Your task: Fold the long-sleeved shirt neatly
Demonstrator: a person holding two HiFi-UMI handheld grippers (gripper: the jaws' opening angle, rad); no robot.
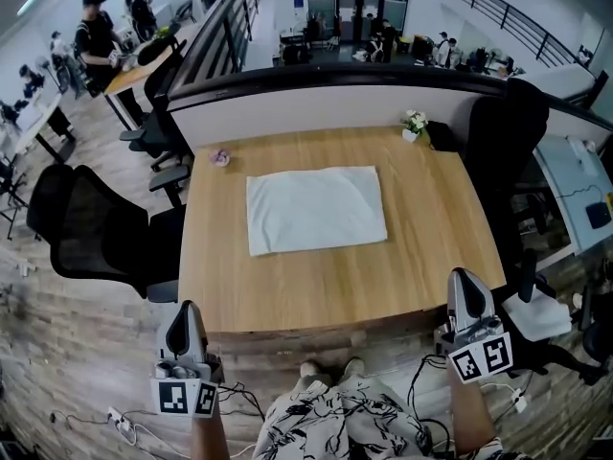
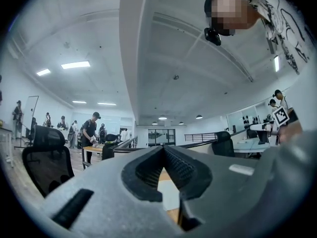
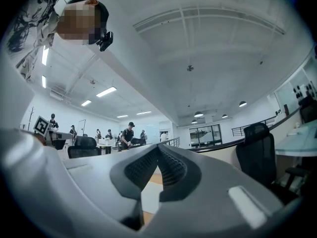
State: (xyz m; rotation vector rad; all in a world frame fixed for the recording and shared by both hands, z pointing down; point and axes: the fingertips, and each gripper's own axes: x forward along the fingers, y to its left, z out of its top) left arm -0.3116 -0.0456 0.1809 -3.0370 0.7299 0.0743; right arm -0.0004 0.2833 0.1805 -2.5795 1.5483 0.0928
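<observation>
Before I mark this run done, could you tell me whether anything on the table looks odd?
Nothing stands out. The shirt lies on the table as a flat, tidy rectangle; the flower pot stands upright at the far edge. The left gripper and right gripper are shut and empty.

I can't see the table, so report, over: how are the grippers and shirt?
Left gripper shut, empty. Right gripper same. Shirt folded flat on table. Flower pot at far edge, clear of it.

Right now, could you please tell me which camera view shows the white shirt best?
The head view: the whole folded shirt lies flat on the table. Both gripper views catch only a pale sliver of it, low in frame.
</observation>
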